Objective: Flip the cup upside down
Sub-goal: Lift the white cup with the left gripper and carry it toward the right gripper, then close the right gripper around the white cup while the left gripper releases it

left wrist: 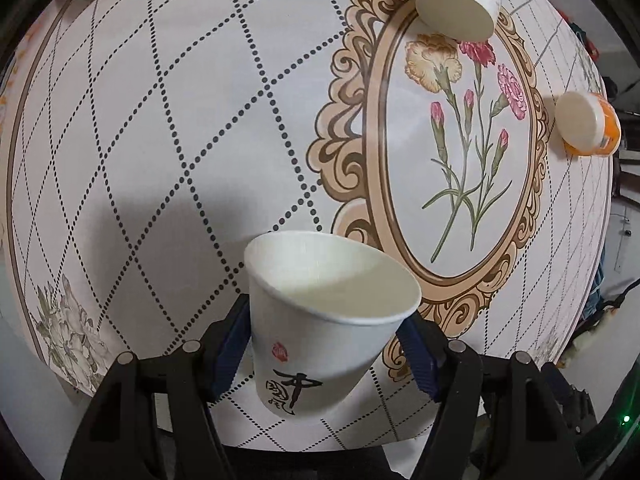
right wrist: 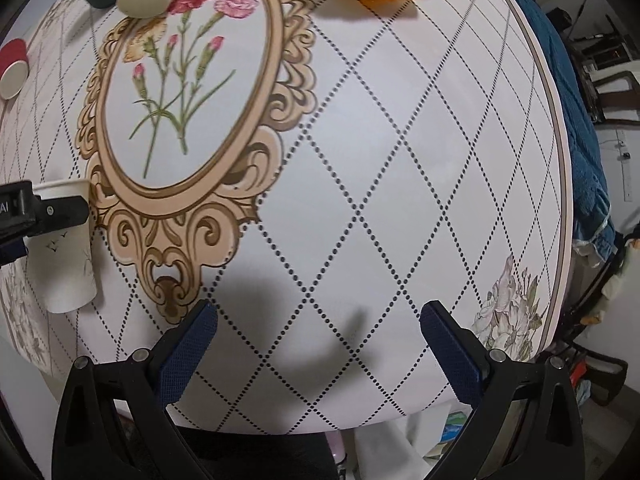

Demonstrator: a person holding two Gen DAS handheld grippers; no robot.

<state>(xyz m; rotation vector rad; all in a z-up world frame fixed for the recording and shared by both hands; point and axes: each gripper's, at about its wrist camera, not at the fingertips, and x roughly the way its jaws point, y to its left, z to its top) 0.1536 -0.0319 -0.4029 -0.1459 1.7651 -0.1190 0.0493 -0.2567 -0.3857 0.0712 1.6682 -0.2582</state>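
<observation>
A white paper cup [left wrist: 320,320] with black calligraphy and a red seal is held between my left gripper's blue pads [left wrist: 230,344]. It is mouth up, tilted, and its rim is squeezed slightly oval. My left gripper [left wrist: 324,344] is shut on it above the table. The same cup [right wrist: 66,248] shows at the left edge of the right wrist view, with the left gripper's black finger [right wrist: 44,212] across it. My right gripper [right wrist: 318,344] is open and empty over the near part of the table.
The round table [right wrist: 400,160] has a patterned cloth with a flower medallion [left wrist: 460,132]. An upside-down white cup [left wrist: 460,0] and an orange-and-white cup [left wrist: 588,124] stand at the far side. A red cup [right wrist: 14,68] stands at the left. The table edge curves at the right.
</observation>
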